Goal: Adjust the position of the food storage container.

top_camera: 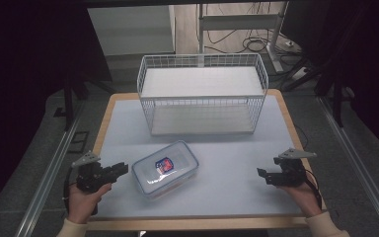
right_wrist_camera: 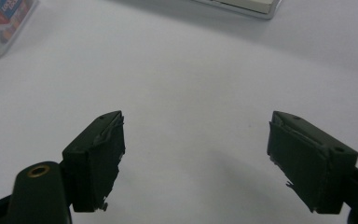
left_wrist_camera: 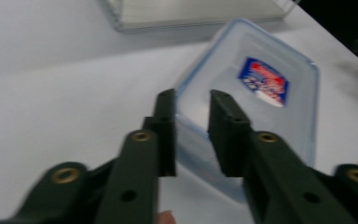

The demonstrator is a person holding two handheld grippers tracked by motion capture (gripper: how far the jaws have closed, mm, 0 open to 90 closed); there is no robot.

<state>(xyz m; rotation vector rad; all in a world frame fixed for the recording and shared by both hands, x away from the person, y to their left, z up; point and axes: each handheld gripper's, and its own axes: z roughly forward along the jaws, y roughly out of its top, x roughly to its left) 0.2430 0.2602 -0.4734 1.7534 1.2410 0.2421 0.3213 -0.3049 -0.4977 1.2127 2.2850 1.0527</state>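
Observation:
A clear plastic lidded container [top_camera: 165, 169] with a blue rim and a red-and-blue label lies on the white table [top_camera: 227, 148], front left of centre. My left gripper [top_camera: 123, 168] points at its left end, tips just short of it. In the left gripper view the jaws [left_wrist_camera: 192, 95] stand a narrow gap apart with the container's [left_wrist_camera: 261, 93] near corner seen past them; nothing is pinched. My right gripper [top_camera: 260, 173] hovers at the front right, open. Its jaws [right_wrist_camera: 196, 116] are spread wide over bare table, with the container [right_wrist_camera: 0, 18] far off at the upper left.
A white wire basket [top_camera: 202, 97] with a flat white bottom stands at the back centre of the table; its lower edge shows in the left gripper view [left_wrist_camera: 191, 14] and the right gripper view [right_wrist_camera: 247, 5]. A wooden rim borders the table. Cables and stands lie on the floor beyond.

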